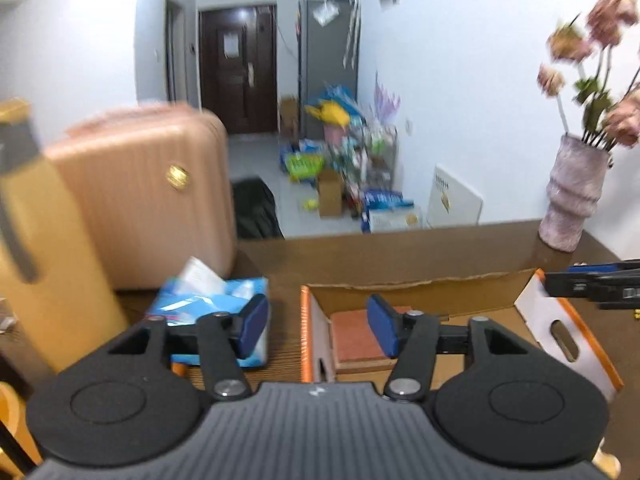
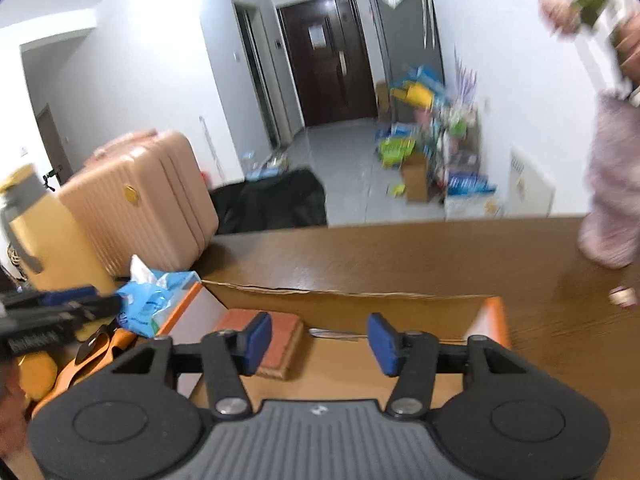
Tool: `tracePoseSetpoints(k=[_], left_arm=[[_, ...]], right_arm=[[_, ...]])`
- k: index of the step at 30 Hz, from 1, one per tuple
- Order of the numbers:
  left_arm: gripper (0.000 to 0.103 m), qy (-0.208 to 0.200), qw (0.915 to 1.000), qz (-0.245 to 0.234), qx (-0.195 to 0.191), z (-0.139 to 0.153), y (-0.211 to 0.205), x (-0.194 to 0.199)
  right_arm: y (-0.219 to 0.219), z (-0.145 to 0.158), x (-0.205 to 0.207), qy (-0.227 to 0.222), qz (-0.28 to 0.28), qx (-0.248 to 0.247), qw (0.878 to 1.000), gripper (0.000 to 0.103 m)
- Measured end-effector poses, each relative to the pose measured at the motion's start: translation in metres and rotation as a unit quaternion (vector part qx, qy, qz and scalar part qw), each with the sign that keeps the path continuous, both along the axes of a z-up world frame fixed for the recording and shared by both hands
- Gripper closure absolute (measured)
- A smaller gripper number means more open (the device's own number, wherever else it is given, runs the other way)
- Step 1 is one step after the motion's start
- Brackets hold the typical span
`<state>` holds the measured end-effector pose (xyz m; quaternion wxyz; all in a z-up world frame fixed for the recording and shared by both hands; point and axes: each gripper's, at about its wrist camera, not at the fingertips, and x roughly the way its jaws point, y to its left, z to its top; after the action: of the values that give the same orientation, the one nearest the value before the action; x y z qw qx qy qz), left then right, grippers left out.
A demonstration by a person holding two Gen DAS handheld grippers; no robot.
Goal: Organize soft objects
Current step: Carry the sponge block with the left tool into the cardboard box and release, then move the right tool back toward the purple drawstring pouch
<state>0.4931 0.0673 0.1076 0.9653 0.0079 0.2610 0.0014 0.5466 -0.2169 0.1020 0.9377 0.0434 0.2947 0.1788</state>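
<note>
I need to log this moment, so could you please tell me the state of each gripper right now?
Left gripper: open, holding nothing, above the near edge of the cardboard box.
Right gripper: open, holding nothing, over the same box.

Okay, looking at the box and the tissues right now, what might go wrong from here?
Both claws are open and empty above the cardboard box. The left claw straddles the box's orange edge, so lowering it could snag the wall. The tissue pack lies outside the box, beside the pink suitcase. The vase stands near the table edge; a wide swing might topple it.
</note>
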Motion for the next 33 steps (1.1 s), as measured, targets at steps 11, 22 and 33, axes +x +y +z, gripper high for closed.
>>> tracePoseSetpoints(k=[11, 22, 33], left_arm=[[0.015, -0.102, 0.9942, 0.032, 0.006, 0.019, -0.007, -0.162], [0.001, -0.171, 0.9851, 0.012, -0.012, -0.023, -0.025, -0.299], [0.001, -0.109, 0.993, -0.024, -0.038, -0.084, -0.032, -0.374]], right_arm=[[-0.081, 0.021, -0.173, -0.108, -0.042, -0.001, 0.993, 0.022], [-0.076, -0.024, -0.305, -0.207, -0.044, -0.042, 0.977, 0.013], [-0.059, -0.102, -0.408, -0.165, -0.032, 0.01, 0.986, 0.013]])
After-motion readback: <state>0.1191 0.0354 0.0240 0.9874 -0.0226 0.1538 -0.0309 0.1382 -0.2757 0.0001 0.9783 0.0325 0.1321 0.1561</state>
